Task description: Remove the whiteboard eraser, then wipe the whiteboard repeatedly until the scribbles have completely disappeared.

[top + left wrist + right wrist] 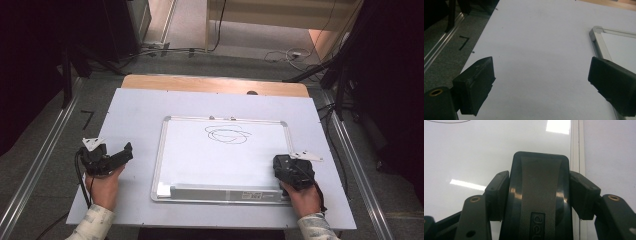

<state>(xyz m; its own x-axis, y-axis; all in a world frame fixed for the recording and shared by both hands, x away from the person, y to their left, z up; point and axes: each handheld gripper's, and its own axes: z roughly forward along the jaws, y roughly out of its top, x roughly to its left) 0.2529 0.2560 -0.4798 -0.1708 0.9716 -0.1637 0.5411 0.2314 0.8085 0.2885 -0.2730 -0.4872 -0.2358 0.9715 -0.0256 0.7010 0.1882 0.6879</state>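
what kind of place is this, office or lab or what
Probably a lab or recording workspace, not an ordinary office: a whiteboard lies flat on a table between metal floor rails, and loose cables trail over the carpet beyond.

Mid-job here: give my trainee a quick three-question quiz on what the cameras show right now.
1. True or false: the right tool grips a black eraser.
2. The scribble on the whiteboard sits nearer which edge: A) far, B) near, C) left?
3. What state are the left tool's jaws in?

Key:
1. True; both pads press its sides.
2. A.
3. Wide apart, nothing between them, over the table beside the whiteboard's corner.
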